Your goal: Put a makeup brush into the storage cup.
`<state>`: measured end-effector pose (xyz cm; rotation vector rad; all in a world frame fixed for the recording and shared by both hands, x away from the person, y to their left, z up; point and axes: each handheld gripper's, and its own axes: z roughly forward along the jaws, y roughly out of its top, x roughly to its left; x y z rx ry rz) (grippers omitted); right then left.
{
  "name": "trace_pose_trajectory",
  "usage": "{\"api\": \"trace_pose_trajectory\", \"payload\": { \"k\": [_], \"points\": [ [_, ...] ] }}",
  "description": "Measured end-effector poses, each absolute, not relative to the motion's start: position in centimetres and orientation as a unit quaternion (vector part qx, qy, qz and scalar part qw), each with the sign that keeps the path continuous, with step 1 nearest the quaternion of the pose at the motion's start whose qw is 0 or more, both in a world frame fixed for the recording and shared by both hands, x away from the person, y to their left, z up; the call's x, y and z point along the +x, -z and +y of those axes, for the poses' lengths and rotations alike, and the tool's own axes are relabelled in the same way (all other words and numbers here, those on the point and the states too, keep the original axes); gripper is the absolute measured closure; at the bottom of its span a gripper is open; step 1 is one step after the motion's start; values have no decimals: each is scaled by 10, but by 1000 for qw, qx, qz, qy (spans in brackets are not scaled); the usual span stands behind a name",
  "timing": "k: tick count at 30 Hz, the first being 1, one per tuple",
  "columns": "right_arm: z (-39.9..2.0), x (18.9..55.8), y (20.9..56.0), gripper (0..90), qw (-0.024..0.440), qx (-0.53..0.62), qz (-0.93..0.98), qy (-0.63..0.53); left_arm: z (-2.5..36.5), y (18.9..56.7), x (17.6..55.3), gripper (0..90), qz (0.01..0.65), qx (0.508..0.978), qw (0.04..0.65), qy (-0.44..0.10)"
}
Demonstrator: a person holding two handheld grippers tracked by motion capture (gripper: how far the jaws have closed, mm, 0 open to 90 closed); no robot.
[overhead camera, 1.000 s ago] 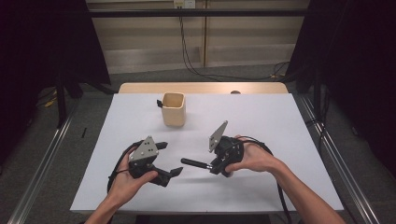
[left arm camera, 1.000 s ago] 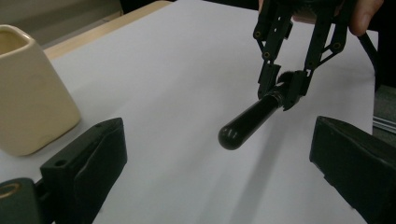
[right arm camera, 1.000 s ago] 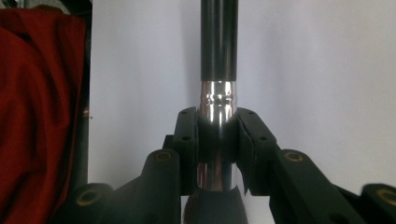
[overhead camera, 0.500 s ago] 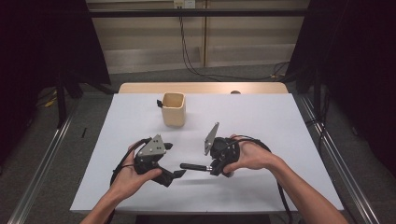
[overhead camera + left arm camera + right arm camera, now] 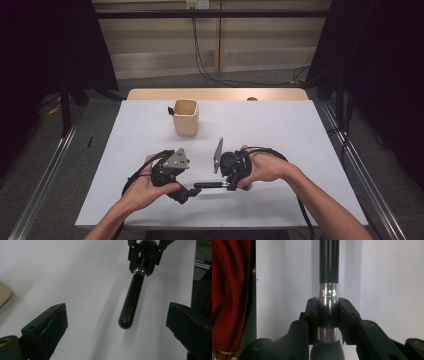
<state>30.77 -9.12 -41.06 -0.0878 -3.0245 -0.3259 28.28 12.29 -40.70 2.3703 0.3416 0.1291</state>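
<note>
While the right claw (image 5: 226, 184) clamps the makeup brush (image 5: 209, 185) by its silver ferrule (image 5: 328, 307), I read the grip directly in the right gripper view: both pads (image 5: 312, 315) press against the metal collar, with dark bristles just below them and the black handle (image 5: 329, 260) running straight away from the claw. In the high view the brush lies roughly level just above the white worktop (image 5: 280, 130), near its front edge, between my two hands; its handle points toward my left claw (image 5: 186, 192).

My left claw is released. In the left gripper view its two black jaws stand wide apart at the lower corners, and the rounded end of the brush handle (image 5: 131, 302) hangs in the space ahead of them, closer to one jaw than the other, touching neither. The right claw appears at the top of that view, holding the ferrule (image 5: 139, 271).

A tan square cup (image 5: 185, 116) stands upright farther back on the worktop, well apart from both claws. A small black object sits just beside its left wall; I cannot tell what it is. Cables trail from both grippers toward the front edge.
</note>
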Motion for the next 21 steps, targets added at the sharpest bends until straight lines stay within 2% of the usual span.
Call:
{"api": "trace_pose_trajectory", "payload": {
  "k": [12, 15, 21],
  "points": [
    [-84, 307, 407, 716, 53, -16, -993, 100, 107, 410, 288, 101, 99, 946, 309, -20],
    [-84, 307, 408, 716, 52, -19, -993, 100, 107, 412, 292, 149, 92, 950, 297, -10],
    [-84, 309, 407, 715, 52, -18, -993, 104, 105, 413, 295, 140, 99, 955, 281, 10]
  ]
}}
